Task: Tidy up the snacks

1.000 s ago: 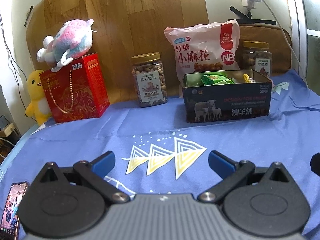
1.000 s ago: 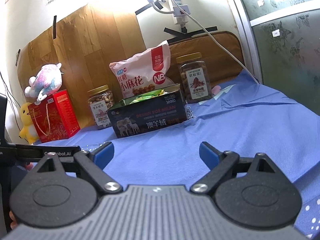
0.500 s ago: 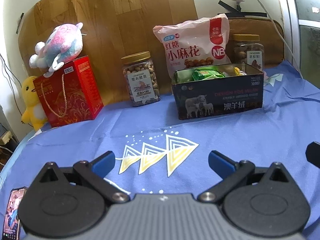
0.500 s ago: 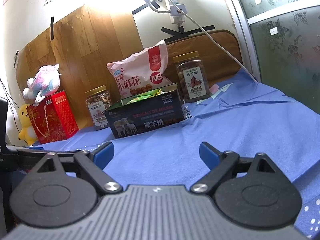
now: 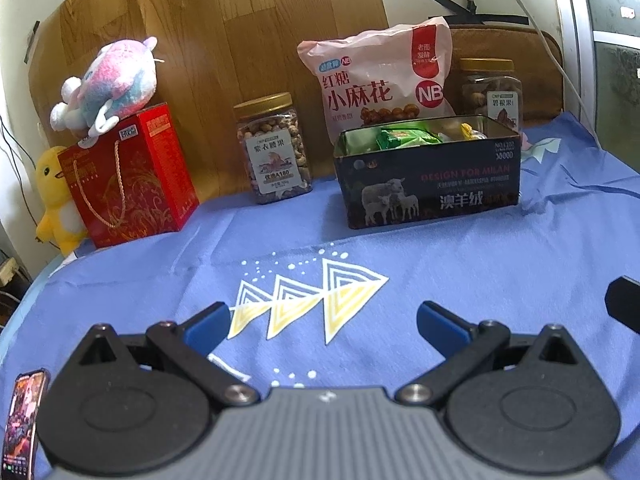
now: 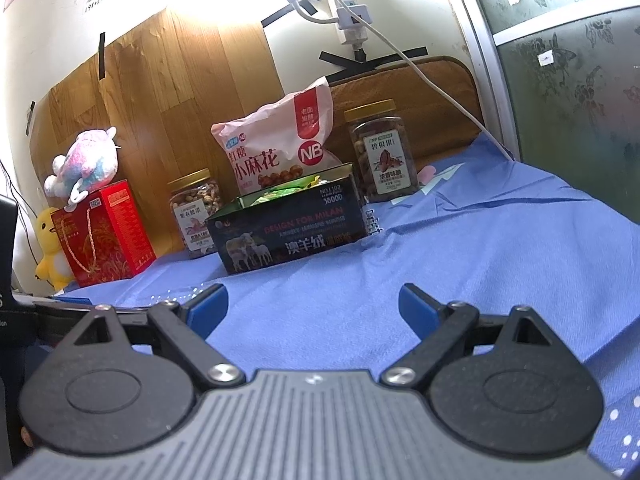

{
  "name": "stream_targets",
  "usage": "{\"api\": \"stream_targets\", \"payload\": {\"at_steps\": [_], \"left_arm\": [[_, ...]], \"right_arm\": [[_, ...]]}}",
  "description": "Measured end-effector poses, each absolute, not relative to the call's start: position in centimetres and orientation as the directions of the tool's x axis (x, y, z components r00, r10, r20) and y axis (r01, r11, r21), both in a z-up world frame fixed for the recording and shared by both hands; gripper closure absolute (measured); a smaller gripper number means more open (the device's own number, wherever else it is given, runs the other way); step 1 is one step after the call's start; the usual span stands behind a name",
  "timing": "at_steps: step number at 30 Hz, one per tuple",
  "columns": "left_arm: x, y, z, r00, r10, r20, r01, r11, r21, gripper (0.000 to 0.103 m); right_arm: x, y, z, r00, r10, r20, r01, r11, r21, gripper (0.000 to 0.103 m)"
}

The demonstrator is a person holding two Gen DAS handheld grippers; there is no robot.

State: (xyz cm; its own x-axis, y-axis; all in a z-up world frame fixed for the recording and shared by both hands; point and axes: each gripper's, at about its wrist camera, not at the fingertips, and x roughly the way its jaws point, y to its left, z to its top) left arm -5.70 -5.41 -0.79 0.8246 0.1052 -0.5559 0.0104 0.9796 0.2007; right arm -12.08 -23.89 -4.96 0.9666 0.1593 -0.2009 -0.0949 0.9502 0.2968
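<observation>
a: where are the snacks?
b: in the open tin point(image 5: 428, 184) at the back of the blue cloth point(image 5: 460, 280), well ahead of the left gripper point(image 5: 323, 322) and right gripper point(image 6: 313, 306); both gape wide, empty.
a: handling?
b: probably light, crinkly, slippery; pinch a packet's edge.

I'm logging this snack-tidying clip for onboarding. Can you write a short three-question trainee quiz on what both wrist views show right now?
1. True or false: the left gripper and the right gripper both have their jaws spread with nothing between them.
2. What sits on top of the red gift box? A) a nut jar B) a pink plush toy C) a phone
3. Fill in: the dark tin has no lid on and holds ____ snack packets.

Key
1. True.
2. B, the pink plush toy.
3. Green and yellow; the pink snack bag stands behind the tin.
</observation>
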Motion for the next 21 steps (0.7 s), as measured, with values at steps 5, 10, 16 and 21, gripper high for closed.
{"api": "stream_targets", "payload": {"at_steps": [5, 10, 16, 21], "left_arm": [[-5.57, -5.39, -0.99, 0.820, 0.101, -0.564, 0.016, 0.980, 0.198, 0.000], [-5.42, -5.37, -1.14, 0.809, 0.087, -0.581, 0.022, 0.984, 0.179, 0.000], [-5.36, -5.36, -1.25, 0.804, 0.086, -0.588, 0.022, 0.984, 0.174, 0.000], [-5.43, -5.29, -1.30, 0.807, 0.078, -0.585, 0.026, 0.986, 0.167, 0.000]], "right_arm": [[-12.06, -23.90, -4.96, 0.966, 0.161, -0.202, -0.096, 0.950, 0.297, 0.009], [-12.03, -23.85, -5.10, 0.966, 0.160, -0.204, -0.095, 0.950, 0.297, 0.009], [-12.04, -23.90, -5.12, 0.965, 0.162, -0.205, -0.096, 0.950, 0.297, 0.009], [-12.07, -23.87, -5.06, 0.966, 0.160, -0.204, -0.095, 0.950, 0.297, 0.009]]}}
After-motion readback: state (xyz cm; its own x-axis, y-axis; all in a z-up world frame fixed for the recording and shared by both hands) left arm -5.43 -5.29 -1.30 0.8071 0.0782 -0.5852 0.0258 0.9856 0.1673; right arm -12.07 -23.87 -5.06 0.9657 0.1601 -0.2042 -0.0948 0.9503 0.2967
